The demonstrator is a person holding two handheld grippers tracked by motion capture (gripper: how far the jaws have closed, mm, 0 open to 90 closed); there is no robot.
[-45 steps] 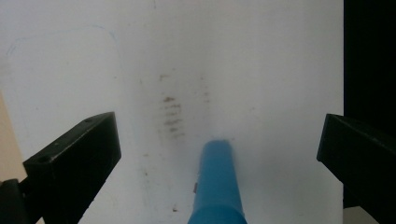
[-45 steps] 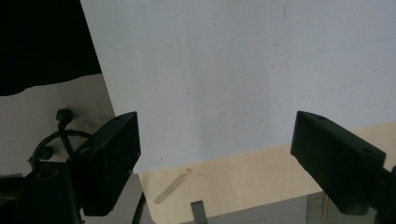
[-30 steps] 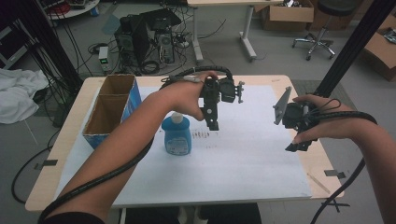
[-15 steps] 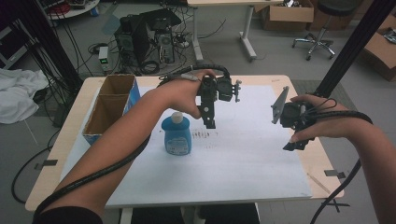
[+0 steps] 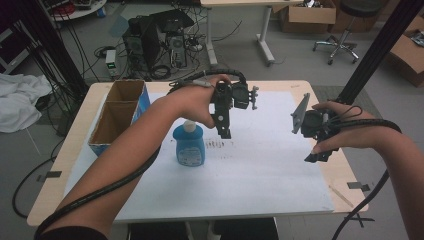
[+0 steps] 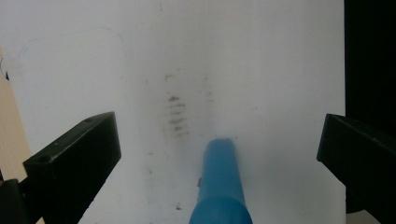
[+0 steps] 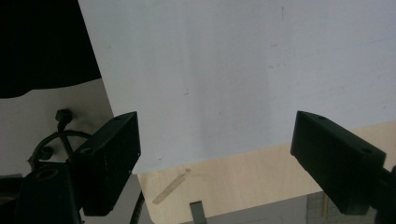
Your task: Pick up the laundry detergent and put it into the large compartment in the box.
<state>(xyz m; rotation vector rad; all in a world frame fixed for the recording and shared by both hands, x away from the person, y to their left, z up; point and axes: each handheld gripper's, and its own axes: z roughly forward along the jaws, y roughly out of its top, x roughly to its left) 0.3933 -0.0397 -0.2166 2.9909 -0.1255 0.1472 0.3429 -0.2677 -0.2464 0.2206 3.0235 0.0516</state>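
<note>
A blue bottle (image 5: 189, 145) with a pale cap stands upright on the white sheet (image 5: 260, 175), left of centre. My left gripper (image 5: 224, 133) hangs just right of it and a little above the sheet, pointing down. In the left gripper view the left gripper (image 6: 215, 129) is open wide. The blurred top of the blue bottle (image 6: 221, 186) rises between its jaws without touching them. My right gripper (image 5: 314, 156) hovers over the sheet's right edge. In the right gripper view the right gripper (image 7: 215, 126) is open with nothing between its jaws.
An open cardboard box (image 5: 116, 114) with a blue side sits at the table's left rear. Dark smudges (image 5: 220, 145) mark the sheet beside the bottle. The wooden table (image 5: 350, 185) ends close under my right hand. Cables, computers and a chair stand on the floor beyond.
My left gripper has drifted slightly left and down, closer to the bottle. The right gripper has shifted a little leftward. The bottle has not moved.
</note>
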